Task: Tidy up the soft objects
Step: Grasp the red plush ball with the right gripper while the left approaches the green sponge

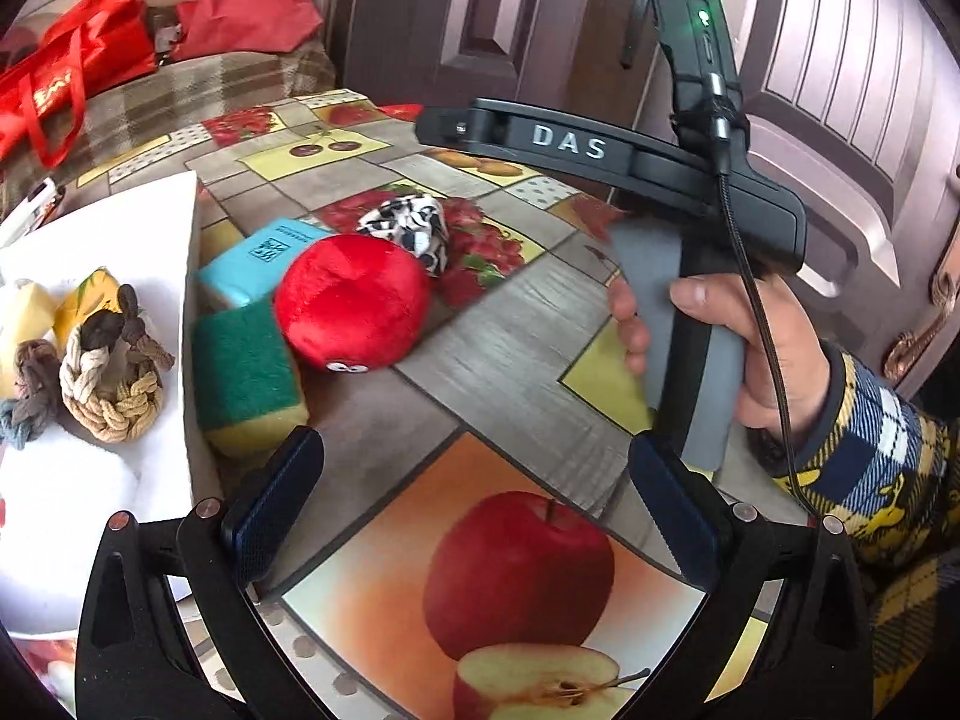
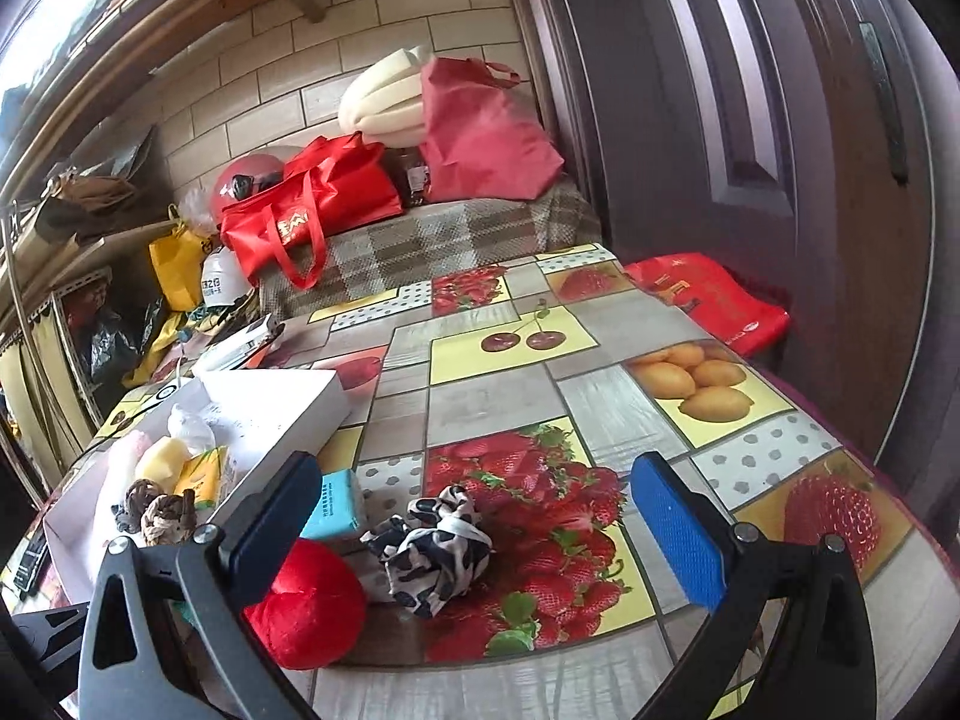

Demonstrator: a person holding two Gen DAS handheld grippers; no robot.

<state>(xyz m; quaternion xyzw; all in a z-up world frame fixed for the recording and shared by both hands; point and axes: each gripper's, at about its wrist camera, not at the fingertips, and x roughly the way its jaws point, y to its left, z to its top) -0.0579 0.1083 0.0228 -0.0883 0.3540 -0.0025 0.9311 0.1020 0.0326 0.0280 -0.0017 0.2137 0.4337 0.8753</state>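
Note:
A red plush ball (image 1: 351, 306) lies on the fruit-print tablecloth beside a green-and-yellow sponge (image 1: 246, 378), a light blue packet (image 1: 264, 258) and a black-and-white cloth scrunchie (image 1: 411, 228). A white box (image 1: 90, 480) on the left holds braided rope knots (image 1: 111, 384) and yellow foam pieces. My left gripper (image 1: 474, 510) is open and empty, near side of the ball. My right gripper (image 2: 480, 528) is open and empty, just above the scrunchie (image 2: 432, 552), with the ball (image 2: 309, 600) at its left finger. The right tool's body (image 1: 600, 150) shows in the left wrist view.
Red bags (image 2: 312, 210) and a cream foam roll (image 2: 384, 96) lie on a plaid-covered bench behind the table. A dark door (image 2: 750, 120) stands to the right. A red bag (image 2: 714, 300) lies at the table's far right edge. Shelves with clutter (image 2: 90, 300) stand on the left.

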